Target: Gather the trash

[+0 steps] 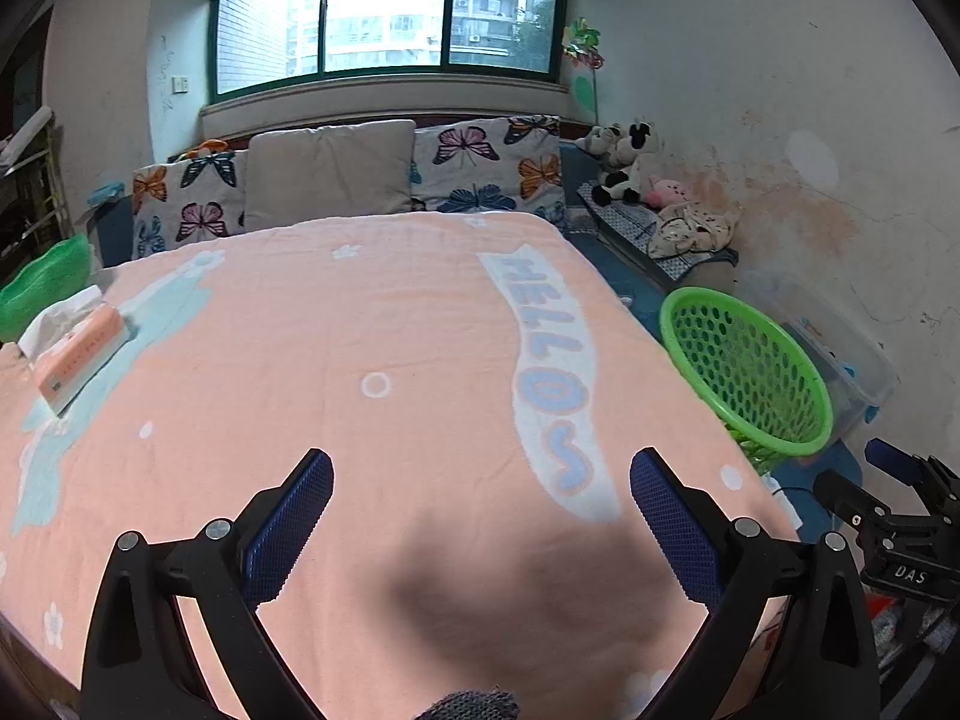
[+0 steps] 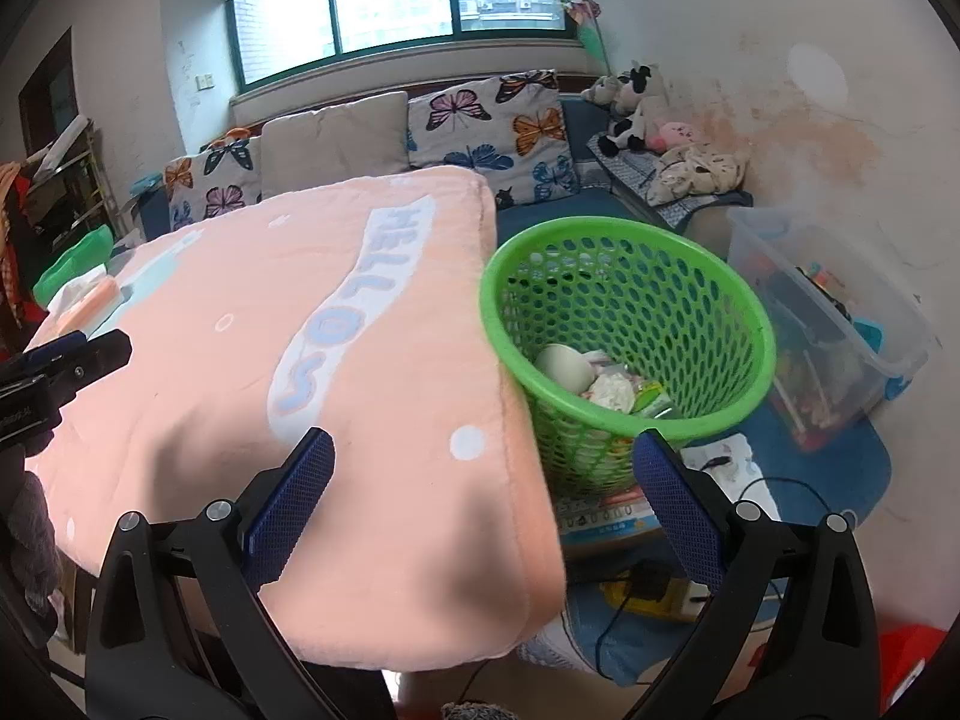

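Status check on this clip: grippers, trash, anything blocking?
Left hand-held gripper open, empty, over blanket. Right hand-held gripper open, empty. Trash in green basket beside table. Tissue box on blanket; nothing blocking.

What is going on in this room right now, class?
A person holds two grippers above a table covered by a pink blanket, and both are open and empty. The left gripper hangs over the blanket; the right gripper is at the table's edge, near the green basket. The basket already holds trash: a white cup, crumpled paper and wrappers. A tissue pack lies on the blanket's far left.
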